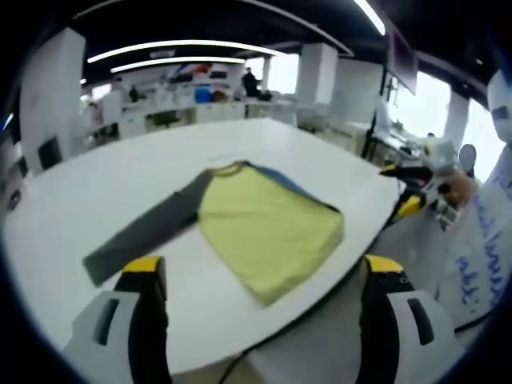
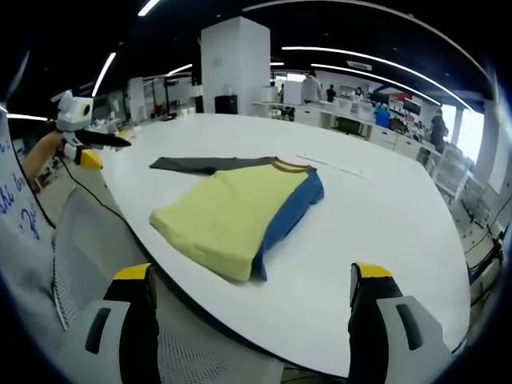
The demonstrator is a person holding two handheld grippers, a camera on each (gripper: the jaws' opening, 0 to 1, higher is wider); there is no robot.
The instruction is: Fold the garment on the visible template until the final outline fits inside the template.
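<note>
Left gripper view. The left gripper point(image 1: 260, 276) stands with its jaws spread wide and nothing between them, its yellow-tipped jaws rising at the lower left and lower right of the view. The garment point(image 1: 268, 228) lies flat on the white counter point(image 1: 104, 192) ahead of the gripper and apart from it, in the gap framed by the two jaws. Its yellow body is folded into a rough rectangle with one corner pointing toward the counter's near edge; a blue panel shows along its far side. One grey sleeve point(image 1: 148, 228) stretches out from the collar toward the left jaw, its cuff end lying near that jaw's tip without touching it. The right gripper point(image 1: 416, 192) appears at the right, off the counter's edge, held in a hand point(image 1: 460, 188).

Right gripper view. The right gripper point(image 2: 252, 284) is likewise wide open and empty, held back from the counter's near edge point(image 2: 240, 324). The garment point(image 2: 232, 212) lies ahead, between the jaws' lines of sight and well clear of both; the blue panel runs along its right edge and the grey sleeve point(image 2: 204, 165) extends to the far left. The left gripper point(image 2: 92, 144) shows at the upper left, beyond the counter's rim. A mesh chair back point(image 2: 96, 240) stands below the counter edge.
</note>
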